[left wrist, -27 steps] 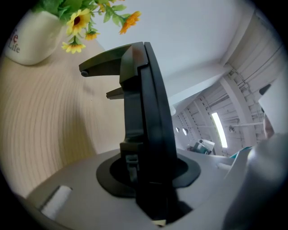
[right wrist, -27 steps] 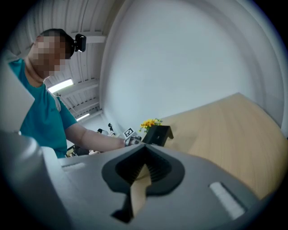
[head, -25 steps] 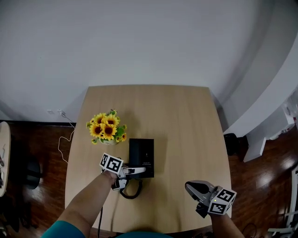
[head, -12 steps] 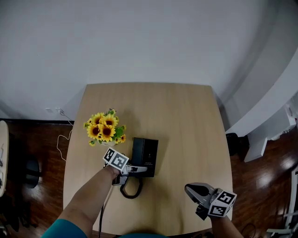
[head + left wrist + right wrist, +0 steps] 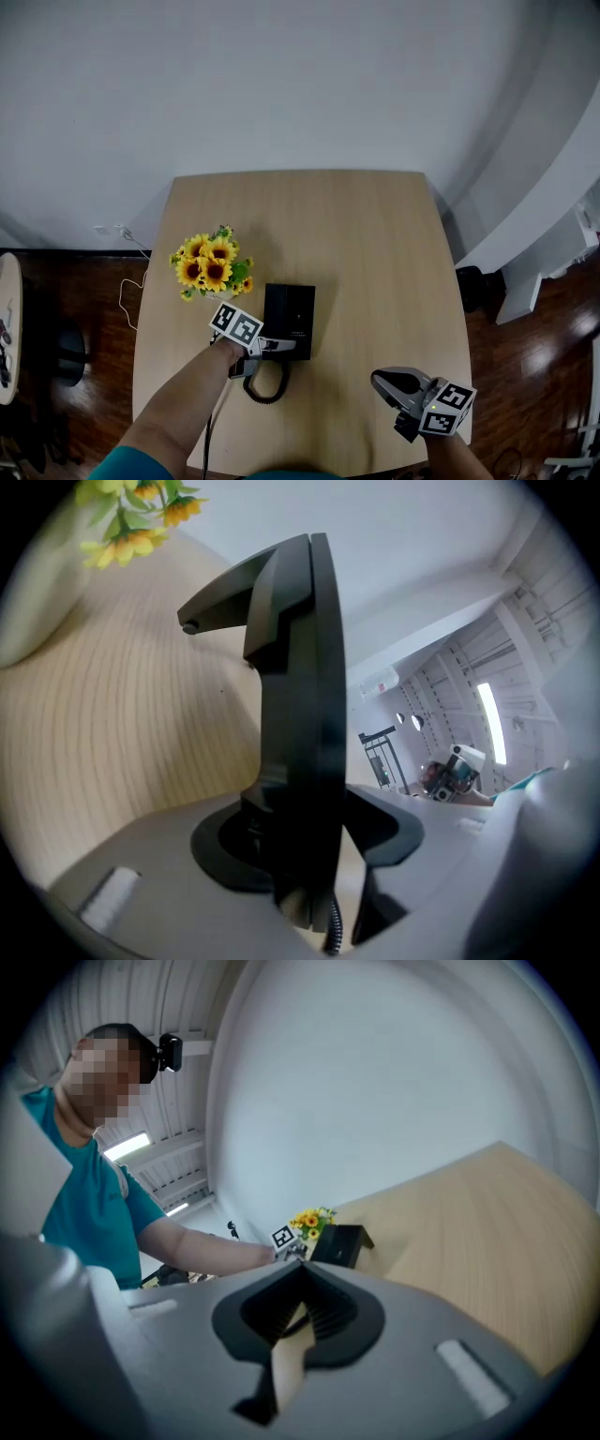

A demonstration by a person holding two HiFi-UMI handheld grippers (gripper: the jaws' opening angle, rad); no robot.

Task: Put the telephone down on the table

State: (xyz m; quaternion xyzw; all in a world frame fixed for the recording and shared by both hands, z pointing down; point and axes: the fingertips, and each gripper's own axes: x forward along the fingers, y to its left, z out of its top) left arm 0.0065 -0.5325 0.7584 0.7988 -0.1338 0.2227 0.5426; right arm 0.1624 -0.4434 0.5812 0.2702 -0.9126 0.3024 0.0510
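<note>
The black telephone (image 5: 288, 321) lies flat on the wooden table (image 5: 375, 244), with its coiled cord (image 5: 267, 384) trailing toward me. My left gripper (image 5: 281, 345) is at the phone's near edge. In the left gripper view the telephone (image 5: 291, 667) stands edge-on between the jaws of that gripper (image 5: 309, 827). The jaws have just been opening, and a pale gap shows between the phone and the right jaw. My right gripper (image 5: 380, 380) hovers over the table's near right, fingers together and empty. From the right gripper (image 5: 298, 1283) the telephone (image 5: 339, 1244) is small and far off.
A pot of sunflowers (image 5: 214, 267) stands just left of the phone, close to my left forearm. A white cable (image 5: 127, 281) hangs off the table's left side. Dark wooden floor surrounds the table, and a white wall rises behind it.
The telephone was skewed half a second ago and now lies squarer on the table. My left gripper stayed at its near edge. The right gripper has not moved.
</note>
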